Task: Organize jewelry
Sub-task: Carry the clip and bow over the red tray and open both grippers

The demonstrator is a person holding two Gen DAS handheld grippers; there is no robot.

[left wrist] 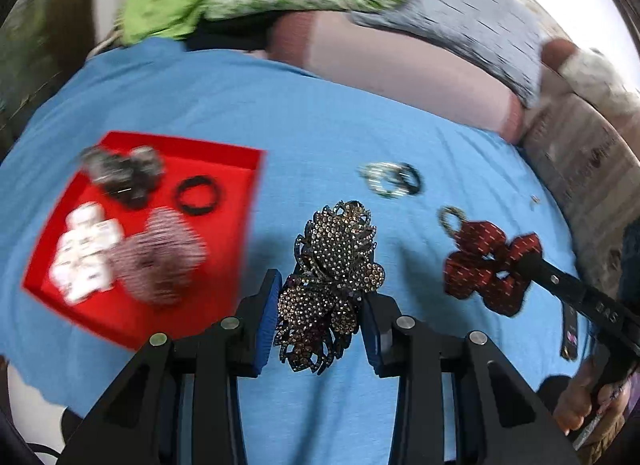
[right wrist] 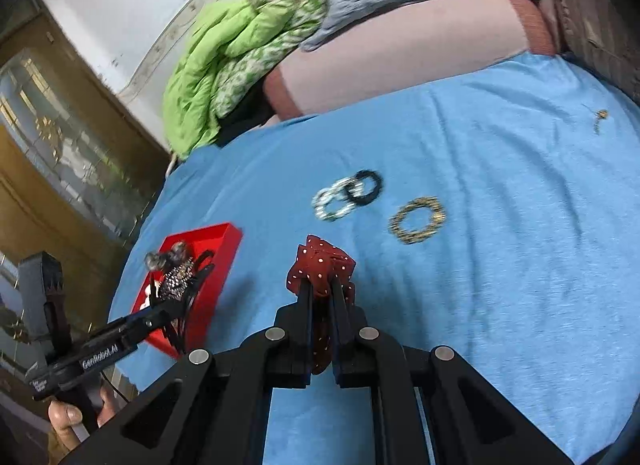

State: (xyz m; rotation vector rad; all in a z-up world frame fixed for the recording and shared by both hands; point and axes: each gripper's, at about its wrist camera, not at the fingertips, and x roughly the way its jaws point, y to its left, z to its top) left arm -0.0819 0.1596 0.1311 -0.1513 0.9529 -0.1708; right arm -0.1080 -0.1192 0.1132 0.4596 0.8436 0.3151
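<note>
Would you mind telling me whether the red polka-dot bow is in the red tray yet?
Out. The right claw is shut on the red polka-dot bow above the blue cloth, apart from the red tray.

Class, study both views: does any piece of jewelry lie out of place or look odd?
Yes. Several pieces lie loose on the blue cloth, outside the red tray: a gold beaded ring, a pale beaded bracelet overlapping a black hair tie, and a small gold piece far off alone.

Jewelry, some sorted, some loose

Rhinestone flower clip [left wrist: 330, 285] at six o'clock; red tray [left wrist: 224, 265], part filled, at nine; polka-dot bow [left wrist: 486, 265] at three.
</note>
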